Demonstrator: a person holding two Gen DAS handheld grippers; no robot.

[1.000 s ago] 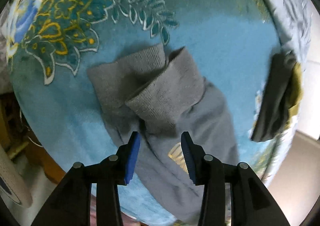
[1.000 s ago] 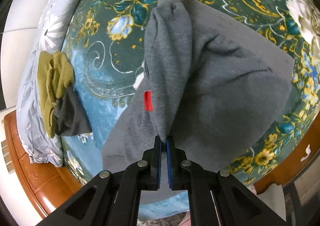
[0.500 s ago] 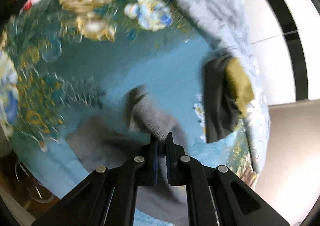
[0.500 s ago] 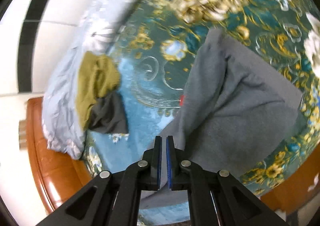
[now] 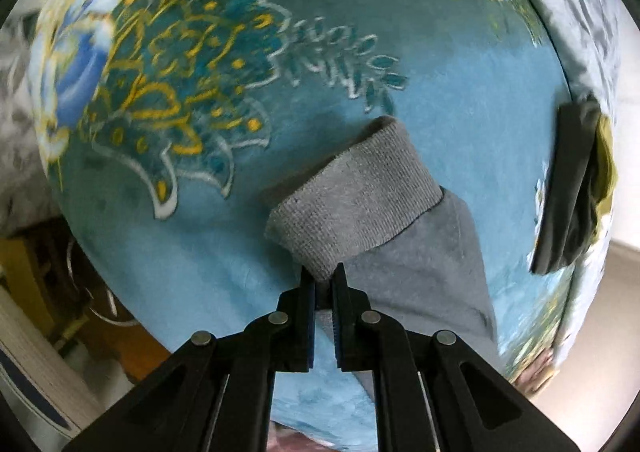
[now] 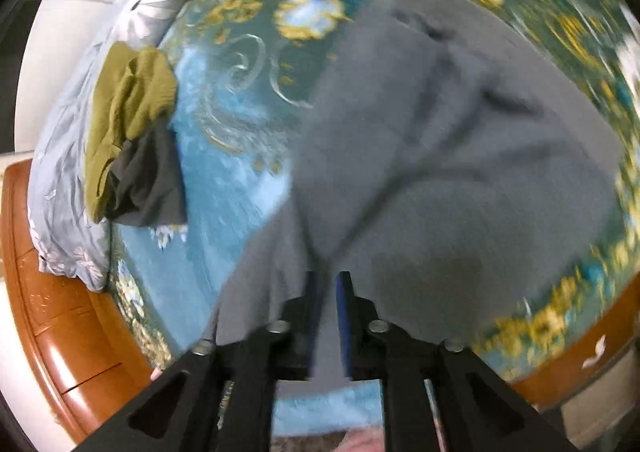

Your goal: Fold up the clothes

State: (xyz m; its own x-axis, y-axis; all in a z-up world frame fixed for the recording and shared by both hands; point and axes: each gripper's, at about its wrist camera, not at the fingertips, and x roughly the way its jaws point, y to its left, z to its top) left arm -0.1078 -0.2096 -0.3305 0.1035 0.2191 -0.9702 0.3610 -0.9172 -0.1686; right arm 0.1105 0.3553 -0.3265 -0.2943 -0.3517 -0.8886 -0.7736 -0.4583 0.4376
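Observation:
A grey sweater (image 6: 460, 180) lies spread on the teal floral blanket (image 6: 224, 180). In the left wrist view its ribbed cuff (image 5: 356, 192) stands up from the blanket, with the sleeve (image 5: 424, 276) trailing to the lower right. My left gripper (image 5: 322, 277) is shut on the cuff's lower corner. In the blurred right wrist view my right gripper (image 6: 327, 281) hangs over the sweater's near edge. Its jaws are opening, a narrow gap shows between them, and grey cloth shows through that gap without being pinched.
A pile of olive (image 6: 128, 108) and dark grey (image 6: 148, 188) clothes rests on a pale floral pillow (image 6: 60, 188) at the bed's edge; the pile (image 5: 572, 188) also shows at the right of the left view. A wooden bed frame (image 6: 48, 324) borders the blanket.
My left gripper closed on the sleeve cuff and raised it off the blanket. My right gripper let go of the raised fold of the sweater, which now lies flatter, and its jaws have parted.

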